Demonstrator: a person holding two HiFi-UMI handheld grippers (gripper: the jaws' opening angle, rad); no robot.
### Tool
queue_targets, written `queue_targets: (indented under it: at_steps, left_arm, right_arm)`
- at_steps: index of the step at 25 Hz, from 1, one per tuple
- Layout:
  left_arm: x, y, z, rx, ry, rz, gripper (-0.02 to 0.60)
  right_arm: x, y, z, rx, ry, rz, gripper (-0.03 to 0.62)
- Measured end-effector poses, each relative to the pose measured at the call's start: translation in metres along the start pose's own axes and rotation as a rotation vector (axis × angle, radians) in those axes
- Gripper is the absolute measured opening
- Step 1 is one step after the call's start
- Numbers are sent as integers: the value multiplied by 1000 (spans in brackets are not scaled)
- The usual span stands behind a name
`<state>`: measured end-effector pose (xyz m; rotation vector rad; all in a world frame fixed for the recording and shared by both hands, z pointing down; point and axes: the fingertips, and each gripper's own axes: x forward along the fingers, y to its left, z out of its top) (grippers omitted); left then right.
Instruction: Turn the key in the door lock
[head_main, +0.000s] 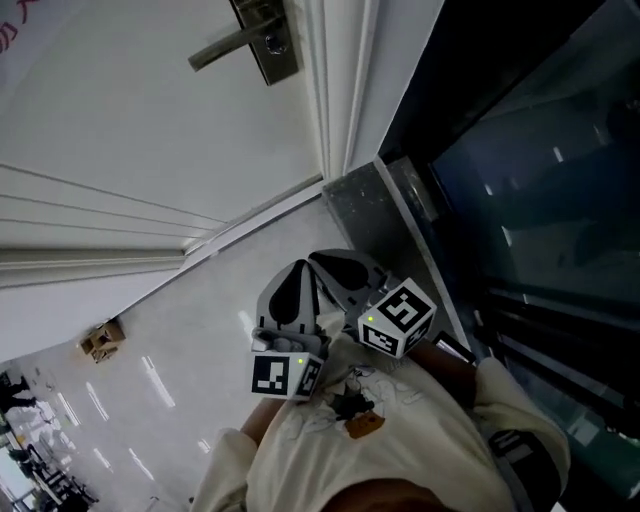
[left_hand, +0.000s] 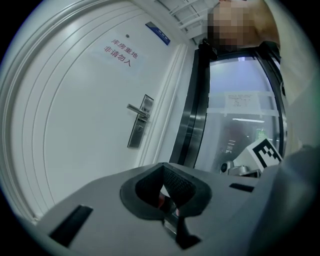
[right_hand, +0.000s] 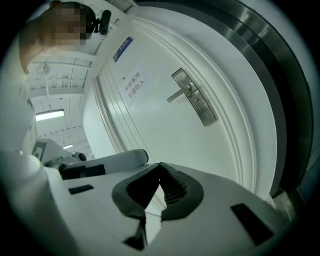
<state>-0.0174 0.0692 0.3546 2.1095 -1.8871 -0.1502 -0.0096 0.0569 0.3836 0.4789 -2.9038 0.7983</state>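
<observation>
The white door (head_main: 150, 110) carries a metal lock plate (head_main: 268, 40) with a lever handle (head_main: 225, 48) at the top of the head view. I can make out no key in it. Both grippers are held close to the person's chest, well away from the lock. The left gripper (head_main: 295, 280) and the right gripper (head_main: 342, 264) sit side by side. In the left gripper view the lock plate (left_hand: 140, 122) is far ahead, and the left gripper (left_hand: 162, 172) has its jaws together. A small red and metal bit shows in their slot, unclear what. In the right gripper view the right gripper (right_hand: 160, 171) is shut and empty, below the lock plate (right_hand: 195, 104).
A dark glass wall (head_main: 540, 200) and a metal post (head_main: 380, 215) stand right of the door frame. The door bears a red-lettered notice (left_hand: 117, 52) and a blue plate (left_hand: 157, 32). A small cardboard box (head_main: 102, 340) lies on the glossy floor at the left.
</observation>
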Motion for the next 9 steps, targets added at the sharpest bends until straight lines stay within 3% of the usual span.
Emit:
queue_targets:
  at_steps: [9]
  left_arm:
    - [11,20,11,1,-7,33,5]
  right_arm:
    - [17,-15,14,-23,-22,-47,8]
